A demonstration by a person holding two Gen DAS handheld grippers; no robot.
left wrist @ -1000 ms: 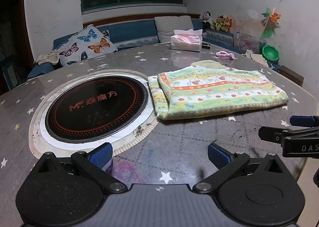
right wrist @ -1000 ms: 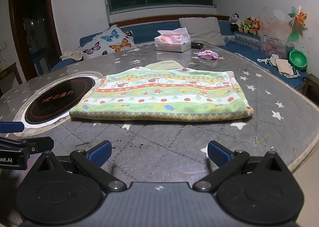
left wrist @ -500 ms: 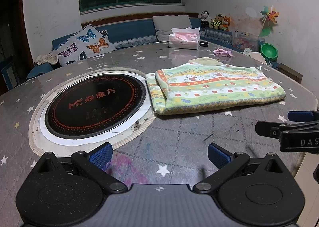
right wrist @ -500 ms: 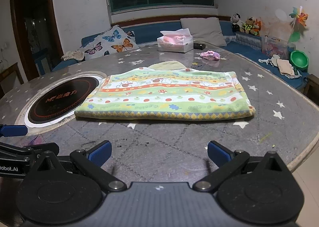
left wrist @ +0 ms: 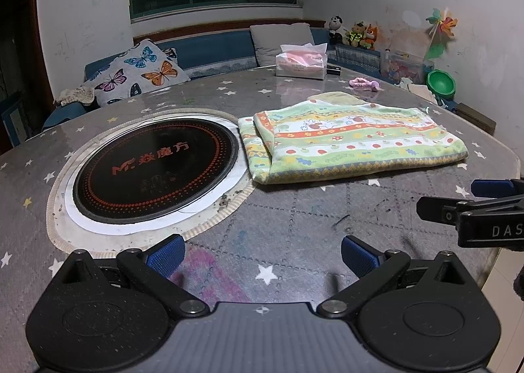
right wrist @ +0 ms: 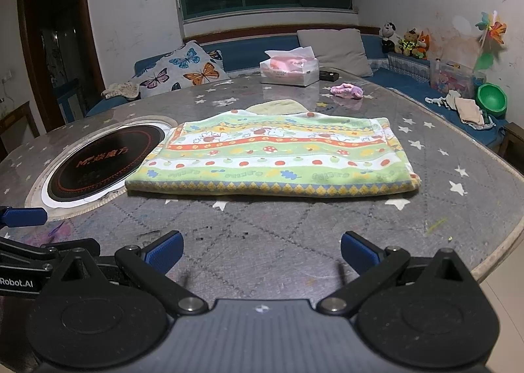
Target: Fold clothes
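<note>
Both your left hand-held gripper (left wrist: 260, 253) and right hand-held gripper (right wrist: 260, 250) gape wide, empty; pinch only the top layer and the folded cloth (right wrist: 278, 157) (already thick) slides apart on the bench (right wrist: 327, 222).

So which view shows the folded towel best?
The right wrist view: the folded towel lies nearly centred, its whole striped top and near edge visible. The left wrist view shows it off to the right, but reveals the layered fold at its left end.

Home living room: cushioned sofa (right wrist: 249, 55), plush toys (right wrist: 406, 41), dining table (right wrist: 327, 229).
</note>
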